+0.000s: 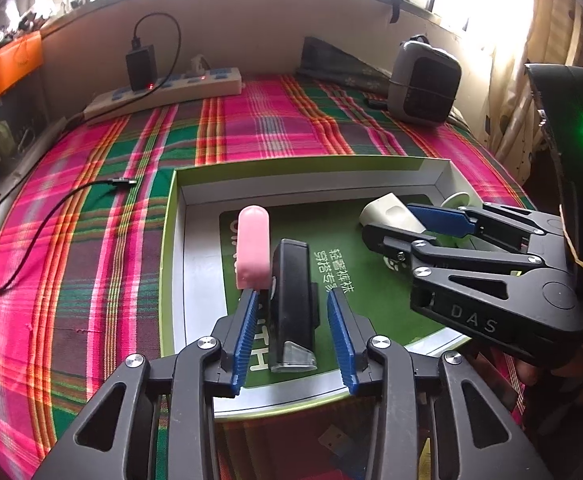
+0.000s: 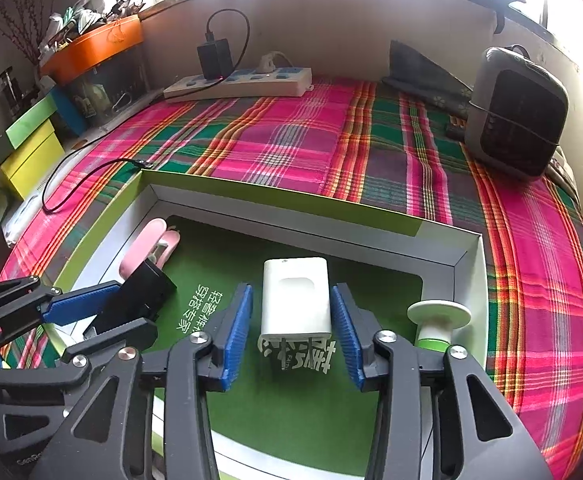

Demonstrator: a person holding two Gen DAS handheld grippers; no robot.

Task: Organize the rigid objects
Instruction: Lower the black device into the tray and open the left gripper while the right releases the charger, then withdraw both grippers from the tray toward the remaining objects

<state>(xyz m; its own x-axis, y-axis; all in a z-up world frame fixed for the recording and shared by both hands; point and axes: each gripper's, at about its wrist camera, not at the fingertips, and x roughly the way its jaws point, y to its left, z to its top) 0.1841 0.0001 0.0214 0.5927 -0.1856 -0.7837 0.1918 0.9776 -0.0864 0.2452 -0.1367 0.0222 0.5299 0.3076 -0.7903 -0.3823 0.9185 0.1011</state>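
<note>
Lying in box [image 2: 467,256], white charger [image 2: 295,296], black device [image 1: 291,300], pink clip [image 1: 253,246]

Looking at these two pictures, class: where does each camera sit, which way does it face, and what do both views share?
Left wrist view: sits on the left claw, looking forward and down into the box at a black gadget between open blue pads; the right claw shows too.
Right wrist view: sits on the right claw, looking down at a white plug between open pads; the left claw shows at left.
Shared: box, pink clip, plaid cloth, power strip.
</note>
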